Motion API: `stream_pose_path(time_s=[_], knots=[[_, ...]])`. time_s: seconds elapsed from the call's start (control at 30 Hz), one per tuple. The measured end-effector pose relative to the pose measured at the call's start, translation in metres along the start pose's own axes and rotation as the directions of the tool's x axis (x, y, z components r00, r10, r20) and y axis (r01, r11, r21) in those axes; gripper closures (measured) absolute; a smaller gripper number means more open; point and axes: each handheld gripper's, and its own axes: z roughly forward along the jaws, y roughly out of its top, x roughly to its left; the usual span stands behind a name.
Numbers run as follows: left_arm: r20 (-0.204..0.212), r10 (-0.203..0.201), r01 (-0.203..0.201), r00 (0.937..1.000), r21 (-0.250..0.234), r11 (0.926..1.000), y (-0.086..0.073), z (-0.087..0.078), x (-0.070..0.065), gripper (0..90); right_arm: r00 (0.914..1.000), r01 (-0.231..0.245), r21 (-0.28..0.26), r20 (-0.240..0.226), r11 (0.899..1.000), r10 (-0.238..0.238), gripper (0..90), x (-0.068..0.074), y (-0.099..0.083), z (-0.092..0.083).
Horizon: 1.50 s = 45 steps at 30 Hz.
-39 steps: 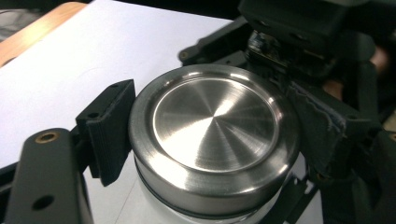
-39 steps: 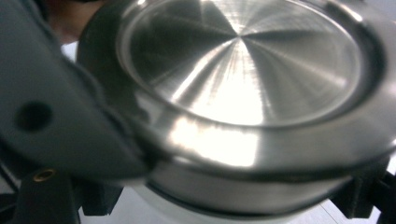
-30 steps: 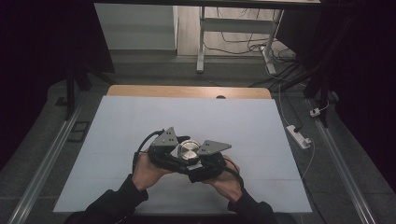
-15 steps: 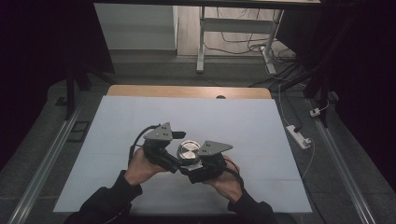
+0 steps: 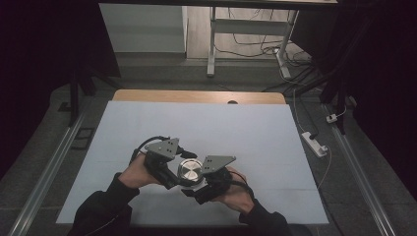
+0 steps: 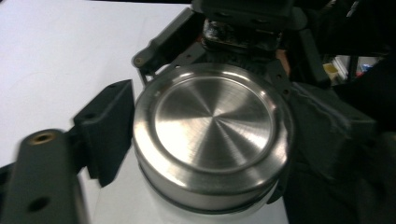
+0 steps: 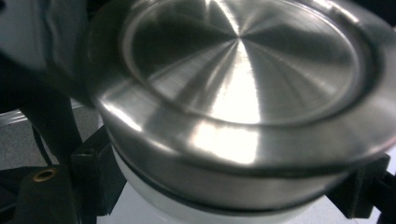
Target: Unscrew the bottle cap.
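The left gripper [image 5: 183, 158] has returned to the steel-lidded jar [image 5: 190, 171]; both it and the right gripper [image 5: 199, 179] seemingly clamp it, probably for unscrewing.

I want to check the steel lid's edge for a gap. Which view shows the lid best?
The left gripper view: the whole round steel lid is sharp, with its rim and the dark seam over the white body below. The right gripper view shows it closer but cropped and blurred. The high view shows a small disc between both grippers.
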Motion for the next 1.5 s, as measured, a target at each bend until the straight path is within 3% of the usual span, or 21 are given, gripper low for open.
stream_pose_path(time_s=[0.07, 0.13, 0.2, 0.27, 0.33, 0.37, 0.4, 0.43, 0.5, 0.53, 0.57, 0.6, 0.77, 0.8, 0.87, 0.9, 1.17, 1.3, 1.5], knots=[[-0.005, -0.010, 0.010, 0.9999, -0.004, 0.9999, 0.000, 0.000, 0.001, 20.4, 0.9999, -0.008, -0.002, 0.006, 1.000, 0.008, 14.9, -0.001, 0.000, 0.000], [-0.061, -0.037, 0.036, 0.9975, -0.010, 0.9993, 0.001, 0.004, -0.001, 20.6, 0.9995, -0.020, -0.001, 0.025, 1.000, 0.020, 14.9, -0.003, -0.001, -0.001], [-0.117, -0.064, 0.062, 0.9910, -0.019, 0.9979, 0.003, 0.008, -0.002, 20.7, 0.9978, -0.039, -0.002, 0.053, 0.999, 0.039, 14.9, -0.006, -0.001, -0.002], [-0.184, -0.091, 0.086, 0.9786, -0.036, 0.9956, 0.006, 0.013, -0.005, 20.8, 0.9941, -0.062, -0.007, 0.089, 0.998, 0.062, 14.9, -0.009, -0.002, -0.003], [-0.249, -0.119, 0.109, 0.9611, -0.053, 0.9926, 0.008, 0.018, -0.008, 20.8, 0.9882, -0.085, -0.012, 0.127, 0.996, 0.086, 14.9, -0.012, -0.003, -0.005], [-0.249, -0.119, 0.109, 0.9611, -0.053, 0.9926, 0.008, 0.018, -0.008, 20.8, 0.9847, -0.095, -0.014, 0.145, 0.995, 0.097, 14.9, -0.013, -0.003, -0.005], [-0.276, -0.131, 0.118, 0.9523, -0.061, 0.9911, 0.009, 0.020, -0.009, 20.8, 0.9814, -0.107, -0.017, 0.158, 0.994, 0.109, 14.9, -0.014, -0.003, -0.006], [-0.320, -0.160, 0.140, 0.9339, -0.084, 0.9866, 0.010, 0.024, -0.012, 20.9, 0.9782, -0.118, -0.021, 0.170, 0.993, 0.119, 14.9, -0.015, -0.003, -0.006], [-0.350, -0.181, 0.153, 0.9190, -0.106, 0.9825, 0.011, 0.026, -0.015, 20.9, 0.9745, -0.129, -0.027, 0.182, 0.991, 0.132, 14.9, -0.016, -0.004, -0.007], [-0.357, -0.190, 0.160, 0.9148, -0.112, 0.9808, 0.012, 0.026, -0.015, 20.9, 0.9735, -0.135, -0.034, 0.182, 0.990, 0.139, 14.9, -0.017, -0.004, -0.007], [-0.357, -0.190, 0.160, 0.9148, -0.112, 0.9808, 0.012, 0.026, -0.015, 20.9, 0.9723, -0.135, -0.035, 0.188, 0.990, 0.140, 14.9, -0.017, -0.004, -0.007], [-0.368, -0.201, 0.165, 0.9078, -0.127, 0.9781, 0.012, 0.026, -0.017, 20.9, 0.9712, -0.136, -0.039, 0.192, 0.990, 0.141, 14.9, -0.017, -0.004, -0.007], [-0.374, -0.203, 0.162, 0.9050, -0.140, 0.9769, 0.014, 0.024, -0.018, 20.9, 0.9705, -0.140, -0.044, 0.192, 0.989, 0.146, 14.9, -0.016, -0.004, -0.008], [-0.388, -0.207, 0.158, 0.8980, -0.154, 0.9754, 0.015, 0.021, -0.020, 20.9, 0.9699, -0.140, -0.043, 0.195, 0.989, 0.145, 14.9, -0.016, -0.004, -0.007], [-0.382, -0.204, 0.158, 0.9013, -0.150, 0.9760, 0.017, 0.020, -0.021, 20.9, 0.9693, -0.143, -0.039, 0.197, 0.989, 0.148, 14.9, -0.016, -0.004, -0.006], [-0.391, -0.200, 0.152, 0.8985, -0.149, 0.9770, 0.017, 0.019, -0.022, 20.9, 0.9702, -0.140, -0.039, 0.194, 0.989, 0.145, 14.9, -0.016, -0.004, -0.006], [-0.368, -0.201, 0.161, 0.9077, -0.139, 0.9772, 0.018, 0.014, -0.021, 20.9, 0.9692, -0.143, -0.046, 0.196, 0.989, 0.150, 14.9, -0.018, -0.005, -0.009], [-0.343, -0.196, 0.159, 0.9189, -0.131, 0.9785, 0.018, 0.009, -0.023, 20.9, 0.9677, -0.142, -0.048, 0.203, 0.989, 0.149, 14.9, -0.022, -0.006, -0.012], [-0.326, -0.191, 0.159, 0.9258, -0.122, 0.9796, 0.016, 0.005, -0.027, 20.8, 0.9632, -0.151, -0.051, 0.218, 0.987, 0.158, 14.9, -0.030, -0.007, -0.016]])
